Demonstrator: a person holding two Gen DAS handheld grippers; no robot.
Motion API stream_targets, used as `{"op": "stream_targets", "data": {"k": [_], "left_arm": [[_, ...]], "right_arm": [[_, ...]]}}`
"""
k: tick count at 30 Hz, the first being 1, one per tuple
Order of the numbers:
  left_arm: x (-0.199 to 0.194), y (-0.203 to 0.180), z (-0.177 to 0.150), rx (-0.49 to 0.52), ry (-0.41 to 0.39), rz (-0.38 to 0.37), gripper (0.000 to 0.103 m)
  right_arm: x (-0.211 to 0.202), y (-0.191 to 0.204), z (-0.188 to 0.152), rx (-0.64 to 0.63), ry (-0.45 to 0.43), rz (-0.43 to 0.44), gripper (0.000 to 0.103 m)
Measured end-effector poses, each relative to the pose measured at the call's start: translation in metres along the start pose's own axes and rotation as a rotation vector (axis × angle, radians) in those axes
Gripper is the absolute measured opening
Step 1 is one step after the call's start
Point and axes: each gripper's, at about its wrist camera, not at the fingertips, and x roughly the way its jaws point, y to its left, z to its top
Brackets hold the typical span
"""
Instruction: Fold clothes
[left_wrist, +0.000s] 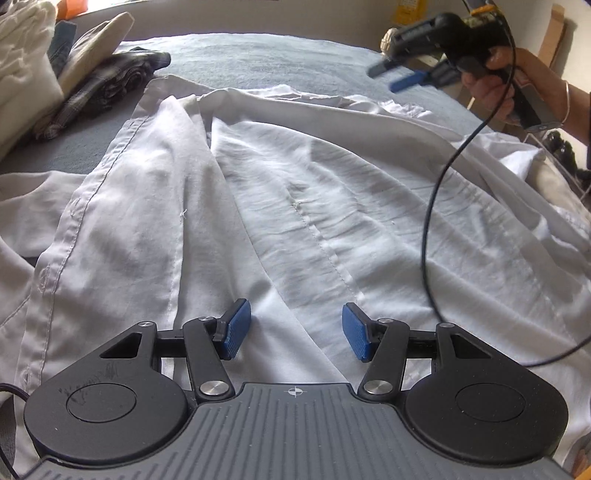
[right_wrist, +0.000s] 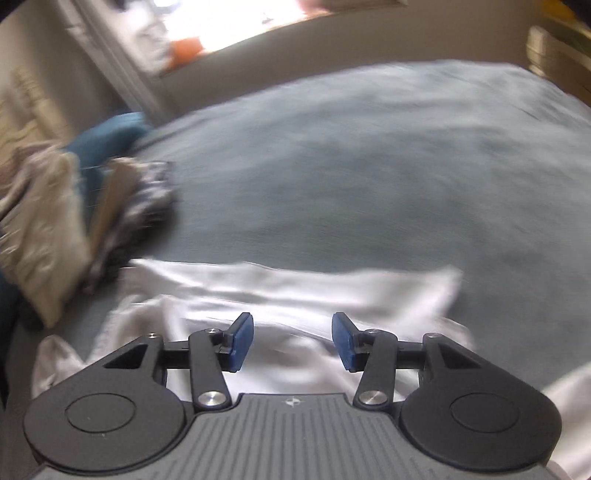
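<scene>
— Nearest first: what is the left gripper (left_wrist: 296, 330) doing?

— Its blue pads stand apart with nothing between them, poised just above the white shirt (left_wrist: 280, 192).

— And the shirt itself?

— Spread rumpled across the grey-blue bedcover (left_wrist: 266, 62), one stitched front edge folded over along the left, a seam running up the middle.

— The right gripper (left_wrist: 397, 75)?

— Farther off, up at the right, in a person's hand (left_wrist: 495, 79). It hangs above the shirt's far edge, jaws apart and empty; its own blurred view shows only cloth below them. A black cable (left_wrist: 432, 206) loops down from it.

— Anything beyond?

— A pile of clothes (left_wrist: 55, 81) at the far left of the bed.
</scene>
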Motion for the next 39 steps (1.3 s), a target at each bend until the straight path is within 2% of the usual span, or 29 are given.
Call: {"op": "stream_targets", "data": {"k": [4,5,6,7,9,10,11,12,13,14,18,23,26,28,29,32,34,35,37,39], "left_arm": [[0.002,-0.003,-0.001,0.015,0.003,0.013,0.056],[0.003,-0.004,-0.002,0.018,0.003,0.017,0.056],[0.003,-0.004,-0.003,0.022,0.003,0.022,0.056],[0.003,-0.004,-0.002,0.025,0.005,0.026,0.056],[0.003,-0.005,-0.002,0.029,0.008,0.034,0.056],[0.003,-0.006,-0.002,0.031,0.01,0.037,0.056],[0.003,-0.006,-0.002,0.03,0.01,0.038,0.056],[0.003,-0.006,-0.002,0.029,0.01,0.04,0.056],[0.003,-0.005,-0.002,0.028,0.01,0.041,0.056],[0.004,-0.005,-0.003,0.029,0.011,0.043,0.056],[0.005,-0.005,-0.003,0.041,0.014,0.048,0.056],[0.007,-0.004,-0.004,0.049,0.015,0.051,0.056],[0.007,-0.004,-0.005,0.052,0.013,0.052,0.056],[0.007,-0.004,-0.005,0.051,0.013,0.051,0.056],[0.007,-0.003,-0.005,0.05,0.013,0.049,0.056],[0.007,-0.001,-0.006,0.044,0.013,0.041,0.056],[0.007,-0.001,-0.006,0.042,0.014,0.037,0.056],[0.007,-0.001,-0.006,0.043,0.015,0.038,0.056],[0.006,-0.001,-0.006,0.045,0.015,0.042,0.056],[0.005,-0.002,-0.007,0.043,0.013,0.045,0.056]], "right_arm": [[0.008,-0.018,-0.012,0.011,0.051,-0.023,0.051],[0.012,-0.015,-0.016,-0.016,0.056,-0.026,0.053],[0.017,-0.009,-0.019,-0.063,0.059,-0.043,0.062],[0.024,-0.002,-0.023,-0.118,0.063,-0.068,0.066],[0.039,0.013,-0.031,-0.238,0.053,-0.148,0.064],[0.047,0.017,-0.035,-0.286,0.052,-0.196,0.06],[0.052,0.017,-0.037,-0.302,0.05,-0.215,0.046],[0.052,0.016,-0.036,-0.295,0.034,-0.208,0.021],[0.049,0.015,-0.035,-0.279,0.011,-0.197,0.004],[0.046,0.014,-0.033,-0.268,-0.016,-0.196,0.0],[0.041,0.012,-0.027,-0.248,-0.122,-0.255,0.0],[0.063,-0.002,-0.025,-0.183,-0.132,-0.298,0.002],[0.063,-0.009,-0.026,-0.122,-0.142,-0.282,0.005],[0.046,-0.004,-0.024,-0.094,-0.17,-0.271,0.021],[0.036,-0.001,-0.024,-0.086,-0.19,-0.266,0.038],[0.007,0.009,-0.024,-0.061,-0.251,-0.252,0.04],[-0.007,0.025,-0.026,-0.085,-0.27,-0.165,0.04],[-0.01,0.037,-0.026,-0.109,-0.248,-0.102,0.04],[0.006,0.065,-0.027,-0.176,-0.118,0.008,0.039],[0.032,0.087,-0.032,-0.228,-0.007,0.056,0.037]]}}
